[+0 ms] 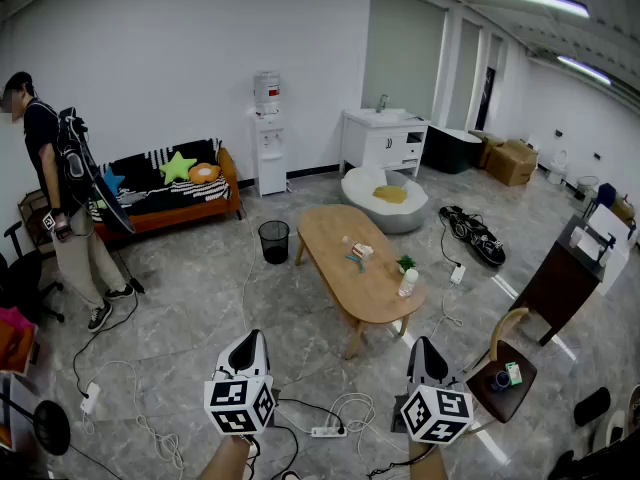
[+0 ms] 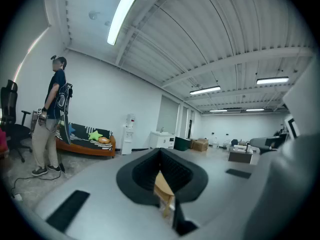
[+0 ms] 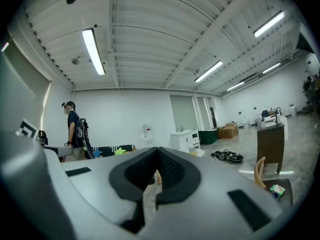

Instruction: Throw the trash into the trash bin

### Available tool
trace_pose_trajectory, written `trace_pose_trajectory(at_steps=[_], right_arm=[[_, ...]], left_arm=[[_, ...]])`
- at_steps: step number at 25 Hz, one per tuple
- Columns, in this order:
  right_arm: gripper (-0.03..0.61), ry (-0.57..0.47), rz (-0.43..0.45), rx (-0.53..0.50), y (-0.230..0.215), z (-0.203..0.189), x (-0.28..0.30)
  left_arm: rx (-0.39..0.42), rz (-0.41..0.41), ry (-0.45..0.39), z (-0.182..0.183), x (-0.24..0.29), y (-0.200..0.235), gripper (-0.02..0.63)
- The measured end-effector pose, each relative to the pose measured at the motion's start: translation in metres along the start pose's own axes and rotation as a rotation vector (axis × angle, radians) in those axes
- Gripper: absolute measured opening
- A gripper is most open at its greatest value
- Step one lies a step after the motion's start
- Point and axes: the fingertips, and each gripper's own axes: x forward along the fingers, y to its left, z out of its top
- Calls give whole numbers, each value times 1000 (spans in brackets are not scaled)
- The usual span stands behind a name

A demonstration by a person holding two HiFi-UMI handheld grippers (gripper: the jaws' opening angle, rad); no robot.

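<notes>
In the head view the task looks not yet begun. The trash (image 1: 358, 253), some small pieces, lies on the wooden desk (image 1: 335, 230). The black trash bin (image 1: 273, 241) stands on the floor (image 1: 190, 288) just beside the desk's far left end. The left tool (image 1: 247, 348) and the right tool (image 1: 427, 356) are held level, well apart from the desk. I judge the next move is to step closer and open one tool over a piece.

In the left gripper view the pads (image 2: 142, 172) meet at their tips and hold nothing; the desk shows beyond them.

In the right gripper view the jaws are also fully closed and empty.
</notes>
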Motion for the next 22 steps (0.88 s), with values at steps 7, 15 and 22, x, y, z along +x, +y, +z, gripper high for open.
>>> trace_pose_trajectory(at_steps=[7, 15, 22], right_arm=[[0, 5, -13, 4, -2, -7, -11], [2, -31, 21, 65, -4, -9, -17], [101, -25, 63, 19, 7, -5, -15]], left_arm=[[-3, -3, 12, -4, -5, 1, -8], [-4, 6, 20, -12, -12, -3, -8], [-8, 30, 19, -10, -15, 5, -8]])
